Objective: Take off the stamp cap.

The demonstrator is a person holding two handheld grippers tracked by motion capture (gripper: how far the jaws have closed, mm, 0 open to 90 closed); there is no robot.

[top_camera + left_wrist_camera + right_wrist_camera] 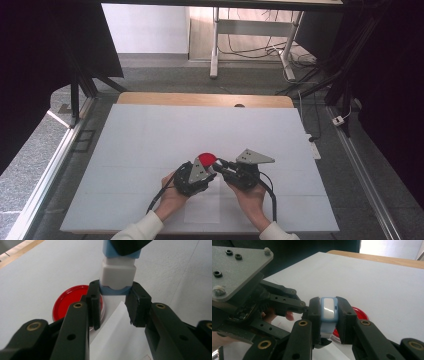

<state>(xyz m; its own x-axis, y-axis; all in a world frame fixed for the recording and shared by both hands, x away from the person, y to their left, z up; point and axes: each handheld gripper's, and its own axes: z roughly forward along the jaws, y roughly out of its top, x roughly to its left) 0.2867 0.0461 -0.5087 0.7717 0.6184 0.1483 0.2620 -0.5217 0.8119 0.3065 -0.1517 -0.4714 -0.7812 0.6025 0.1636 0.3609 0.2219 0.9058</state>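
From above, both tools meet beside the red dish (206, 159) on the tabletop (150, 145), while the left tool (113, 303) and right tool (328, 317) views reveal each clamped on one blue-and-white block (117, 272) just beside that dish

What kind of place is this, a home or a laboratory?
Probably a laboratory or recording workspace: a white board on a wooden table, black frame struts around it, and loose cables on the floor behind.

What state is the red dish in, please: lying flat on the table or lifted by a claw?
Lying flat: the red dish rests on the white table, beside the claws, neither gripping it.
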